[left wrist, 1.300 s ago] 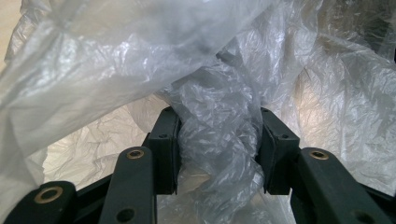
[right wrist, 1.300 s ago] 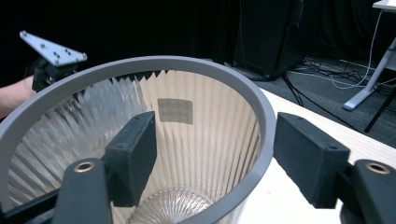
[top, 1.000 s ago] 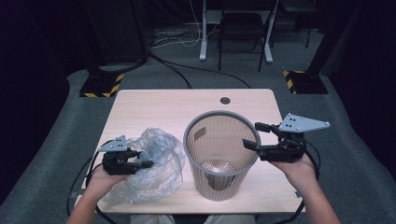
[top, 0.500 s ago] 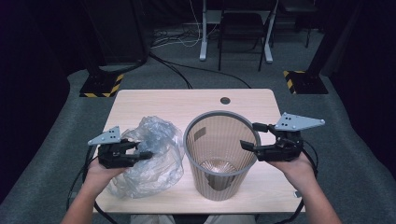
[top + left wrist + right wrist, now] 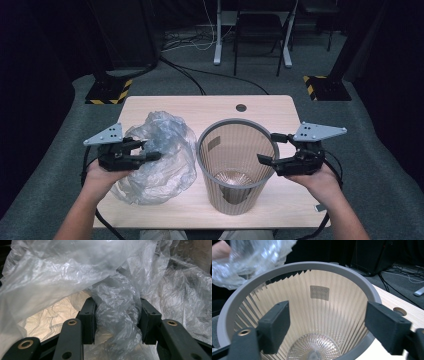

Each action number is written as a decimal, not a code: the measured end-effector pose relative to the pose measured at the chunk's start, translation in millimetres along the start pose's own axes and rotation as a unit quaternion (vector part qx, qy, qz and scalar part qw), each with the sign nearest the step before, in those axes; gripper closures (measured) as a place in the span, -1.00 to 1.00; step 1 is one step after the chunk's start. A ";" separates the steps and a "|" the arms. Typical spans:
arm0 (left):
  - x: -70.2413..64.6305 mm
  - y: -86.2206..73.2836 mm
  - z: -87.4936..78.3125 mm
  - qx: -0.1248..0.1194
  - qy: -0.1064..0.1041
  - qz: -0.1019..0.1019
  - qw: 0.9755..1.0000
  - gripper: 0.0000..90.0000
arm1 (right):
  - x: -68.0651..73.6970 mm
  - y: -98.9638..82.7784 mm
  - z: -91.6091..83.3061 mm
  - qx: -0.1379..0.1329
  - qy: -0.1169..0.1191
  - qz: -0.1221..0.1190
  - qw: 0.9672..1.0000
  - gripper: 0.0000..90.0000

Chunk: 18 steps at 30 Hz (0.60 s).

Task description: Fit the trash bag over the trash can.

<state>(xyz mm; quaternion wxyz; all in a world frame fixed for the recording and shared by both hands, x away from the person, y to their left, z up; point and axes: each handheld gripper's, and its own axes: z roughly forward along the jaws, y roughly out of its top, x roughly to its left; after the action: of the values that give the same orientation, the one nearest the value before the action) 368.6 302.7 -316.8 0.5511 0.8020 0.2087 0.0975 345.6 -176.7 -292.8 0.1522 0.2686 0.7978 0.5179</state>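
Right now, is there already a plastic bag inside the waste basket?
No, the waste basket shows only its bare ribbed wall and bottom, while the plastic bag sits beside it in the left gripper.

Plastic bag (image 5: 160, 157): clear, crinkled, whitish sheen. Wastebasket (image 5: 235, 167): grey rim, beige pleated wall with fine vertical ribbing, small grey label inside, ribbed clear base. Bench (image 5: 210, 107): pale wood grain, 1 dark round hole. Left claw (image 5: 142, 155) and right claw (image 5: 267, 150): black, each topped by a grey three-cornered plate. Floor (image 5: 380, 145): grey carpet, yellow-and-black hazard stripes on 2 stand bases.
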 end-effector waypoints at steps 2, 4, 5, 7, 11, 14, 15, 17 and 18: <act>-0.6 6.5 -1.3 -0.005 -0.002 0.003 1.000 0.22 | -0.3 0.2 -1.5 -0.001 -0.003 0.001 1.000 -0.35; -1.3 13.1 -2.2 -0.003 -0.001 0.008 1.000 0.22 | -0.6 0.5 -3.7 -0.006 -0.003 0.001 1.000 -0.29; -1.7 16.4 -2.6 -0.002 0.000 0.010 1.000 0.22 | -0.5 0.8 -4.8 -0.009 -0.006 0.001 1.000 -0.27; -2.3 22.6 -3.2 -0.003 -0.003 0.013 1.000 0.22 | -0.9 1.0 -7.1 -0.014 -0.011 0.002 1.000 -0.26; -3.4 34.8 -2.0 -0.008 -0.014 0.010 1.000 0.22 | -3.4 0.7 -10.4 -0.019 -0.017 0.007 1.000 -0.25; -5.1 44.1 2.2 -0.012 -0.021 0.010 1.000 0.22 | -4.8 0.2 -12.9 -0.025 -0.020 0.012 0.999 -0.22; -6.0 47.3 4.3 -0.011 -0.021 0.012 1.000 0.22 | -4.9 0.1 -14.0 -0.030 -0.022 0.013 0.999 -0.21; -7.9 52.9 9.5 -0.009 -0.022 0.017 1.000 0.21 | -5.0 0.5 -16.8 -0.040 -0.023 0.014 0.999 -0.19; -8.8 55.2 12.5 -0.007 -0.022 0.019 1.000 0.21 | -5.0 0.8 -18.0 -0.045 -0.024 0.015 0.999 -0.19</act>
<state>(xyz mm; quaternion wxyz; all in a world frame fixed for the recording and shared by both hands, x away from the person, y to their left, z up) 378.1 271.4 -269.8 0.5594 0.8038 0.1804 0.0916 340.5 -192.8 -284.7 0.1750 0.2860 0.7657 0.5489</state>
